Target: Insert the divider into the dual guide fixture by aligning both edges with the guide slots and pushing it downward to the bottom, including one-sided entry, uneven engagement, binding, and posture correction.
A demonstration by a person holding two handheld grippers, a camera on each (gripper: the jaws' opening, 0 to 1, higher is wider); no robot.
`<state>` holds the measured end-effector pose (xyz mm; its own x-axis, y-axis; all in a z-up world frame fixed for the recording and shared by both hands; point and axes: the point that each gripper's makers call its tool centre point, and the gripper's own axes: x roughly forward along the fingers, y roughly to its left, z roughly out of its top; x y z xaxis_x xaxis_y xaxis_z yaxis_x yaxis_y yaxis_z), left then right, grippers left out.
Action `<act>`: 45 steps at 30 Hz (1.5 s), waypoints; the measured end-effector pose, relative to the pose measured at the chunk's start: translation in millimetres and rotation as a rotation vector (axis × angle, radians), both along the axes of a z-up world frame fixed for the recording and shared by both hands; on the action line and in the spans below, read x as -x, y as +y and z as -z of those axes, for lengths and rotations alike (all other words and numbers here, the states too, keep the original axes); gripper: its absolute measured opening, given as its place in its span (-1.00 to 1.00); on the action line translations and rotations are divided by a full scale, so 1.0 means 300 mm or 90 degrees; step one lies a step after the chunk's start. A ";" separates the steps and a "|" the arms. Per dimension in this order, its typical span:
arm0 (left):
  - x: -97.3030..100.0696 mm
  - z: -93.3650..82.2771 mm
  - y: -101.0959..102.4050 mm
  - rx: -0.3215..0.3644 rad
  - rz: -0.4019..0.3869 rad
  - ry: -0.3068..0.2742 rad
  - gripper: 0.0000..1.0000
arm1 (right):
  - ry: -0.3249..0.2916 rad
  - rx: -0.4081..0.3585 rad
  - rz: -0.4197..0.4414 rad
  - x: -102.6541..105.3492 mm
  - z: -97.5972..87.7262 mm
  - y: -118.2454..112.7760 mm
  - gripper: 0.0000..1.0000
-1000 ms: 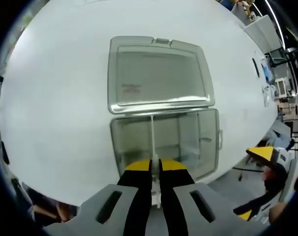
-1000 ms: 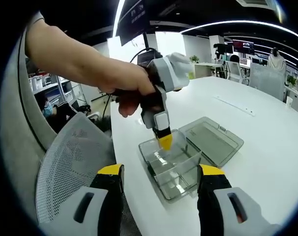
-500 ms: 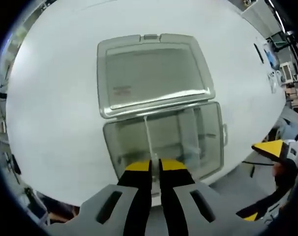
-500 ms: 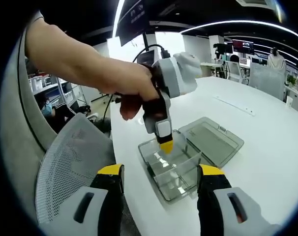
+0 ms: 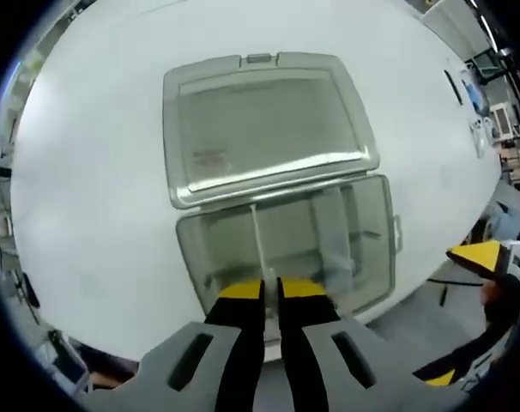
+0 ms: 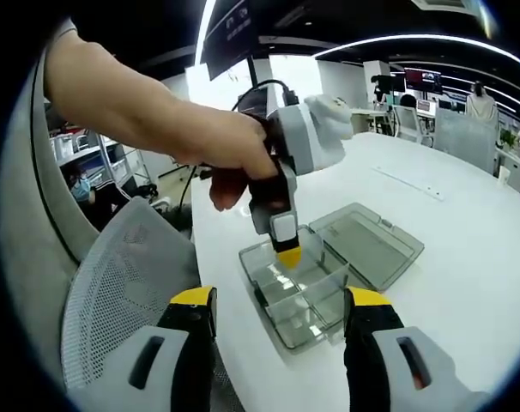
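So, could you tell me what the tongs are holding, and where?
Left tongs pinch the clear divider by its top edge; right tongs hold nothing.

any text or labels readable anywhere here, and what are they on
Nothing can be read for sure.
Small red print on the open lid of the clear box: too blurred to read.
Screen far back in the right gripper view: bright marks, too small to read.
Left gripper and right gripper: no lettering to be seen.
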<state>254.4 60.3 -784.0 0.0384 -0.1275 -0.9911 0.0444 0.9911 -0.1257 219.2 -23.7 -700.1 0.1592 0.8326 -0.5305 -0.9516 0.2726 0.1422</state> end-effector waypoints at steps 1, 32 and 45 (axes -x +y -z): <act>-0.001 0.000 -0.002 -0.001 0.000 0.001 -0.96 | 0.000 0.000 0.000 0.000 0.000 0.000 0.14; 0.005 0.058 0.001 -0.050 0.044 0.005 -0.96 | 0.004 0.009 -0.002 0.001 0.008 -0.009 0.13; 0.008 0.061 0.006 -0.031 0.028 -0.008 -0.94 | 0.005 0.011 0.001 0.003 0.008 -0.011 0.14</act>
